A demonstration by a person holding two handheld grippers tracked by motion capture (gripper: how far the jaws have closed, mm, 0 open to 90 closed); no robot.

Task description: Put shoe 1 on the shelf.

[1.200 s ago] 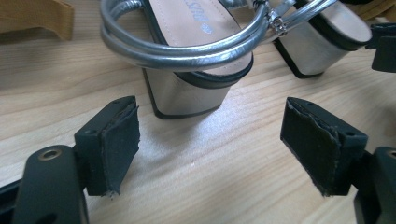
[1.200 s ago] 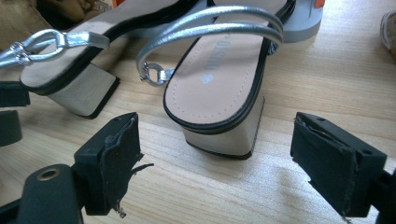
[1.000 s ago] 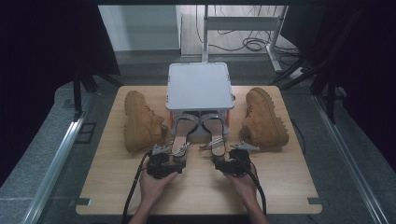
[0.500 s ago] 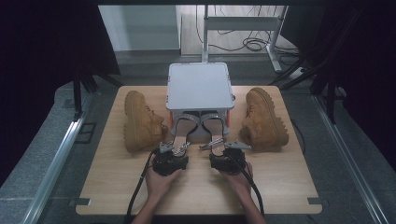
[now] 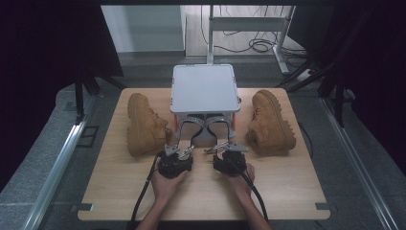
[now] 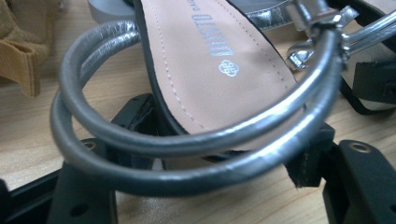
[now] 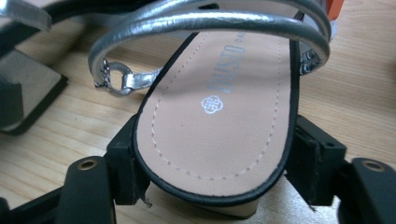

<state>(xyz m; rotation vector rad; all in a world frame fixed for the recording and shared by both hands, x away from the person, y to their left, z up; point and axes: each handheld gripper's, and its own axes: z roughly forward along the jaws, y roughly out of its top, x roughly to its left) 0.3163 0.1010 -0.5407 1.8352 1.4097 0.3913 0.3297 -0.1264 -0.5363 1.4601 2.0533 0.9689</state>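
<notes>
Both jaws just closed onto the heels of two silver strappy sandals in front of the grey box (image 5: 205, 88): left gripper (image 5: 176, 154) on the left silver sandal (image 6: 215, 60), right gripper (image 5: 225, 149) on the right silver sandal (image 7: 219, 116).

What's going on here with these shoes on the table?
A person holds a gripper in each hand at a wooden table. The left gripper and right gripper have just been closing, each about the heel end of a silver sandal. Tan boots flank a grey box.

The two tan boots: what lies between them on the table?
In the high view, between the left boot and right boot: the grey box and two silver sandals.
</notes>
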